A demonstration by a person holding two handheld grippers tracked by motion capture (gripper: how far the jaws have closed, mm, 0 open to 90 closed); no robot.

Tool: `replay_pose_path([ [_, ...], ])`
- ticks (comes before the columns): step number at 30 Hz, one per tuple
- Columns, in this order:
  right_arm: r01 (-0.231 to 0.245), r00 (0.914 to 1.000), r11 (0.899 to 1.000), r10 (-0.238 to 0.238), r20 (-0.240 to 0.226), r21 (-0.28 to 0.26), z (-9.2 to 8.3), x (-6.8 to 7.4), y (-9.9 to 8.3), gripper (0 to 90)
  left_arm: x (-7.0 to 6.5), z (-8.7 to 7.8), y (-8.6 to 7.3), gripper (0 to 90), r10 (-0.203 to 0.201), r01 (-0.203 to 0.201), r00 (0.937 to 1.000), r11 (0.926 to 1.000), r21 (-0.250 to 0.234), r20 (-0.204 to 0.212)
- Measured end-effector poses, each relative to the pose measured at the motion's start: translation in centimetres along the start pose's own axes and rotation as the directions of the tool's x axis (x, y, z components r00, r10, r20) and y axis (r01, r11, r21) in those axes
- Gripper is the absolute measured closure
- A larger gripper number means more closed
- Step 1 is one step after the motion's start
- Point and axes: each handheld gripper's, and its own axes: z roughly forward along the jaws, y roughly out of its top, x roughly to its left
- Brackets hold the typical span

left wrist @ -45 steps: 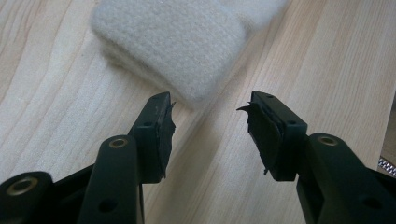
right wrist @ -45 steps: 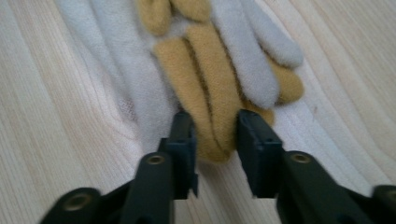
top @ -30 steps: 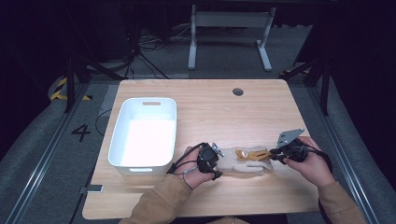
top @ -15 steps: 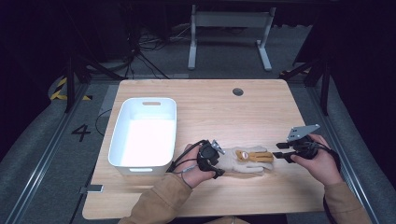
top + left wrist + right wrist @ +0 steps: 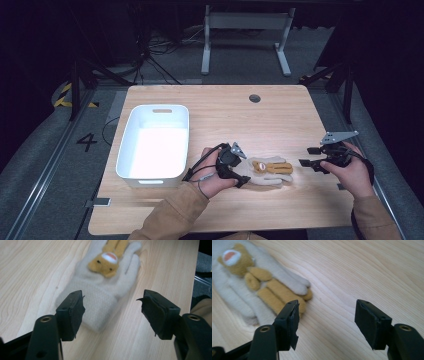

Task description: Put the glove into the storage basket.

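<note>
A cream knitted glove (image 5: 260, 177) with a tan plush animal (image 5: 272, 166) sewn on its back lies flat on the wooden table (image 5: 225, 115). My left gripper (image 5: 240, 171) hangs just above the glove's cuff (image 5: 100, 315). Its jaws have just been opening and stand apart on either side of the cuff without pressing it. My right gripper (image 5: 307, 156) is to the right of the glove's fingertips (image 5: 299, 290). Its jaws have also just been opening, and only bare wood lies between them (image 5: 327, 322).
A white plastic bin (image 5: 127, 145) stands on the left half of the table, close to my left hand. A round cable hole (image 5: 254, 98) sits near the far edge. Bare wood stretches beyond the glove and to the right.
My right gripper has let go of the glove's fingers and drawn away to the right. The left jaws have spread off the cuff and the left hand has lifted slightly. The glove lies loose.
</note>
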Motion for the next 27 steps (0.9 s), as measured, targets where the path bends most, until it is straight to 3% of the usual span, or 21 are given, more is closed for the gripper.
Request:
replay_pose_path([
  [5,-0.049,0.9987,0.999,0.049,0.012,-0.004,0.2,-1.1,-0.9,36.7,0.4,1.0,0.5,28.9,0.017,-0.017,0.9998,0.9998,-0.011,0.01],
  [7,-0.064,0.9978,0.998,0.064,0.014,-0.004,0.2,-1.5,-1.2,36.6,0.6,1.4,0.8,27.8,0.05,-0.049,0.9979,0.9987,-0.012,0.041],
  [8,-0.069,0.9975,0.998,0.069,0.015,-0.005,0.2,-1.7,-1.3,36.5,0.7,1.6,0.9,27.3,0.048,-0.047,0.9976,0.9988,-0.016,0.051],
  [12,-0.097,0.9952,0.995,0.097,0.014,-0.007,0.0,-2.5,-2.0,35.9,0.8,2.6,1.5,25.6,0.064,-0.064,0.9966,0.9979,-0.006,0.051],
  [21,-0.11,0.9939,0.994,0.11,0.004,-0.012,0.0,-3.0,-2.4,35.4,1.5,4.8,2.2,22.1,0.102,-0.104,0.9937,0.9935,0.047,0.048],
  [27,-0.112,0.9937,0.994,0.112,0.002,-0.008,0.2,-3.1,-2.6,34.9,1.8,5.6,2.4,19.8,0.12,-0.122,0.9917,0.9913,0.05,0.047],
])
